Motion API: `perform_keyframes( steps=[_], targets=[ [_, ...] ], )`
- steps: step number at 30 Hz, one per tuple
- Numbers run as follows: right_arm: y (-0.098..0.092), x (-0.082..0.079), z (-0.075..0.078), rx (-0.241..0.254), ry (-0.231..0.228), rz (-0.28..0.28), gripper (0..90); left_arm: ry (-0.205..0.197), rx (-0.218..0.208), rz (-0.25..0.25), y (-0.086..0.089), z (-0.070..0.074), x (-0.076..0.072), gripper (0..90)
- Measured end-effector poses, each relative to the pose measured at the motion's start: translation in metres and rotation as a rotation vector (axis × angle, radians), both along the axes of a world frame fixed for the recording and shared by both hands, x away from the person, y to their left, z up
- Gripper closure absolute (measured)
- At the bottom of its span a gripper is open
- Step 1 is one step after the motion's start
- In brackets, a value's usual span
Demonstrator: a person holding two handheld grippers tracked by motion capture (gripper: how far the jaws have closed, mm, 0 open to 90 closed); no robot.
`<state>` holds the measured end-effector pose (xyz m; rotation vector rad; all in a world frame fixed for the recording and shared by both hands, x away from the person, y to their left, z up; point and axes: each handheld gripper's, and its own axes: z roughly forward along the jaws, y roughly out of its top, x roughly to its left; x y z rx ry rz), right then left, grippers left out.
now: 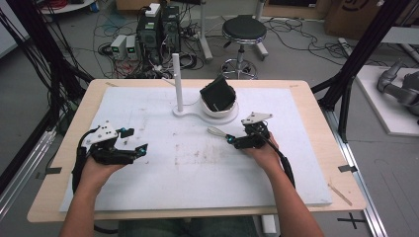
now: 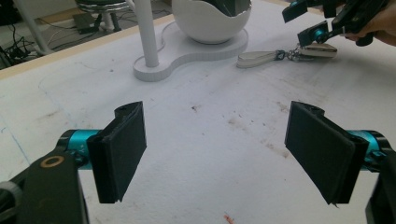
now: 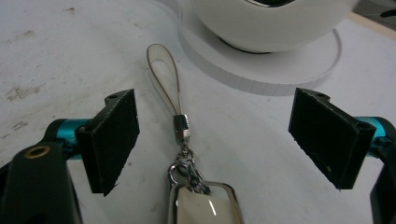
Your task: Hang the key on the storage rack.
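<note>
The right gripper (image 3: 215, 140) hung low over the white table (image 1: 148, 177), and its two black jaws stood wide apart with nothing between them but air. Right under it lay a key ring (image 3: 203, 200), flat on the table. It had a shiny cream tag, a little knot of metal rings, and a thin loop of cord (image 3: 163, 70) that pointed away toward the white stand (image 1: 197, 114). The stand was near, but the loop did not touch it. A white bowl (image 1: 220, 109) sat on that stand with something dark inside, and a tall white post (image 1: 177, 81) stood up from it. The left gripper (image 2: 215, 149) waited well apart on the other side, also opened wide and holding nothing. I thought the job now was to pick the key ring up. To do it well, the person should bring the right gripper straight down so one jaw sat on each side of the tag or the metal cap. That part looked hard and thick, so it would be easy to pinch. The cord looked thin and floppy and might slip out. The jaws should reach almost to the table before they shut, slowly, so the tag did not skid away.
</note>
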<state>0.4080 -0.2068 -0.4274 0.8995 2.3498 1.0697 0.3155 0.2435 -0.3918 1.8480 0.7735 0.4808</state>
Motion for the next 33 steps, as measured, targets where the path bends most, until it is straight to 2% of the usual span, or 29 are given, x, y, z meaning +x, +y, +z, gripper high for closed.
perform_keyframes(
  steps=[5,6,9,10,11,13,14,15,16,17,19,20,23,26,27,28,33],
  targets=[
    [0.01,0.006,-0.007,-0.04,0.035,0.003,16.5,0.001,0.006,0.007,0.002,0.0,-0.003,20.7],
    [0.014,0.01,-0.01,-0.062,0.05,0.009,23.7,0.0,0.004,0.01,0.003,-0.001,-0.003,20.6],
    [0.016,0.011,-0.012,-0.088,0.056,0.014,28.6,0.013,-0.008,0.01,0.004,-0.001,-0.004,20.6],
    [0.017,0.013,-0.014,-0.107,0.086,0.014,35.8,0.013,-0.004,0.011,0.005,-0.001,-0.004,20.6],
    [0.017,0.013,-0.014,-0.107,0.086,0.014,35.8,0.013,-0.003,0.011,0.005,-0.001,-0.004,20.6],
    [0.016,0.014,-0.016,-0.115,0.101,0.029,42.1,0.014,-0.005,0.01,0.005,-0.001,-0.005,20.6],
    [0.015,0.014,-0.015,-0.098,0.132,0.056,55.9,0.015,-0.004,0.01,0.005,-0.001,-0.005,20.6],
    [0.015,0.014,-0.015,-0.098,0.132,0.056,55.9,0.015,-0.004,0.01,0.005,-0.001,-0.005,20.6],
    [0.017,0.012,-0.014,-0.103,0.136,0.092,70.7,0.017,-0.003,0.01,0.004,-0.002,-0.004,20.6],
    [0.017,0.012,-0.014,-0.103,0.136,0.092,70.7,0.017,-0.003,0.01,0.004,-0.002,-0.004,20.6],
    [0.021,0.008,-0.013,-0.118,0.137,0.118,81.8,0.019,-0.002,0.006,0.003,-0.002,-0.004,20.6],
    [0.024,0.006,-0.012,-0.149,0.112,0.119,82.4,0.02,-0.002,0.007,0.003,-0.002,-0.004,20.6],
    [0.024,0.004,-0.011,-0.142,0.125,0.099,82.7,0.016,-0.005,0.003,0.002,-0.001,-0.004,20.6],
    [0.021,0.004,-0.008,-0.127,0.106,0.097,82.6,0.014,-0.009,0.003,0.003,-0.001,-0.004,20.6],
    [0.019,0.001,-0.002,-0.09,0.084,0.087,82.7,0.014,-0.011,0.004,0.004,0.0,-0.003,20.6],
    [0.019,0.001,-0.002,-0.09,0.084,0.087,82.7,0.014,-0.011,0.004,0.004,0.0,-0.003,20.6],
    [0.013,-0.007,0.019,0.017,0.022,0.064,82.6,0.009,-0.014,0.009,0.007,0.001,-0.003,20.7]
  ],
)
